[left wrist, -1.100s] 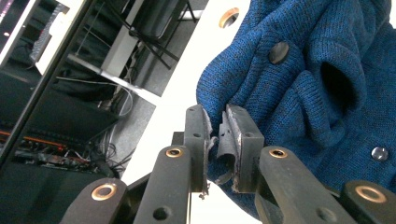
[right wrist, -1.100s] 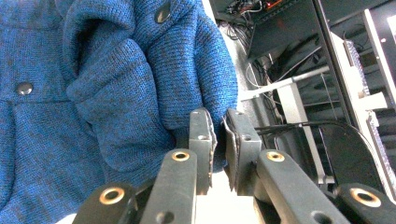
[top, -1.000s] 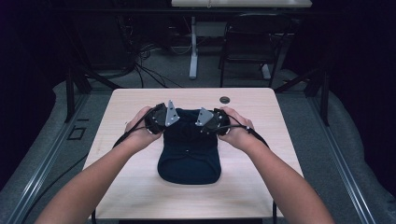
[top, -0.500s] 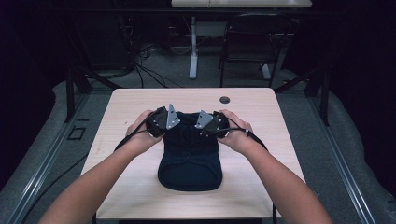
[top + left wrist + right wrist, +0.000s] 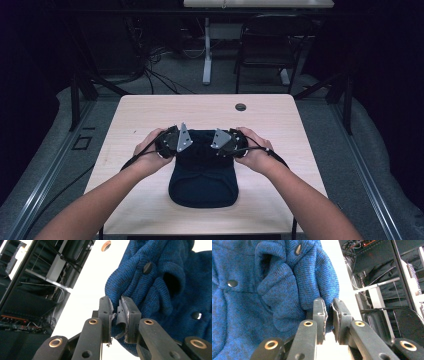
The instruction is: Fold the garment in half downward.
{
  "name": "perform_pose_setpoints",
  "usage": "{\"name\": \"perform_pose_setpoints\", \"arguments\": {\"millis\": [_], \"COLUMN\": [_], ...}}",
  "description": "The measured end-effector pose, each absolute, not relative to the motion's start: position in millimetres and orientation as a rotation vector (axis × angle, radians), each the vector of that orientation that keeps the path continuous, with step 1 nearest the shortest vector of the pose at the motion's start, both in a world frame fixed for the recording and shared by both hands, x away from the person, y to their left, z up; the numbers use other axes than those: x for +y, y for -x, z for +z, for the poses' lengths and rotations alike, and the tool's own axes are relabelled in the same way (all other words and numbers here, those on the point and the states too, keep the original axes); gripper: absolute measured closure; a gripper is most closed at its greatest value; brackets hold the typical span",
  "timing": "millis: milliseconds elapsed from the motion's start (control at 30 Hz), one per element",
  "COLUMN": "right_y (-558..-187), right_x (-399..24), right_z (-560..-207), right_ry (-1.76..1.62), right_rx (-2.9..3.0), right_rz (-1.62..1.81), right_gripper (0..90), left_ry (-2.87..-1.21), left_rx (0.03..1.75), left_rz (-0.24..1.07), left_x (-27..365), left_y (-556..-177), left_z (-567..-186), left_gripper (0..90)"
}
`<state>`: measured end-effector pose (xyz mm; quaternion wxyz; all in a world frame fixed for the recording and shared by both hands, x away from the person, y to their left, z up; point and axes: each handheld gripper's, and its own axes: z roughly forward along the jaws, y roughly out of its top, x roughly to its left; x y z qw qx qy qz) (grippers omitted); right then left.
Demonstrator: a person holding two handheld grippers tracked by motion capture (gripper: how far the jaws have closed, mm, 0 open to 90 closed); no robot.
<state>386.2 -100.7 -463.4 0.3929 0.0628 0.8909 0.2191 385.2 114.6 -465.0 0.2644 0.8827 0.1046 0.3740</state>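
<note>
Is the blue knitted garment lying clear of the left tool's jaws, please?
No, in the left gripper view the left tool has a fold of the blue knitted garment pinched between its jaws.

From above, the two hands and grey plates cover the far corners of the dark blue sweater, so both claw tips are hidden there. In the left claw view the sweater runs off the right edge. The small round thing on the worktop is too small to identify.
</note>
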Motion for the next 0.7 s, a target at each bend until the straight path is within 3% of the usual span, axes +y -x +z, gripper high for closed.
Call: {"name": "perform_pose_setpoints", "arguments": {"millis": [700], "right_y": [-360], "right_x": [-105], "right_z": [-467], "right_ry": [-0.118], "right_rx": [2.304], "right_rz": [0.590], "right_gripper": [80.8], "left_ry": [-2.389], "left_rx": [0.246], "left_rz": [0.944], "left_x": [122], "left_y": [-368], "left_z": [-469], "left_gripper": [79.4]}}
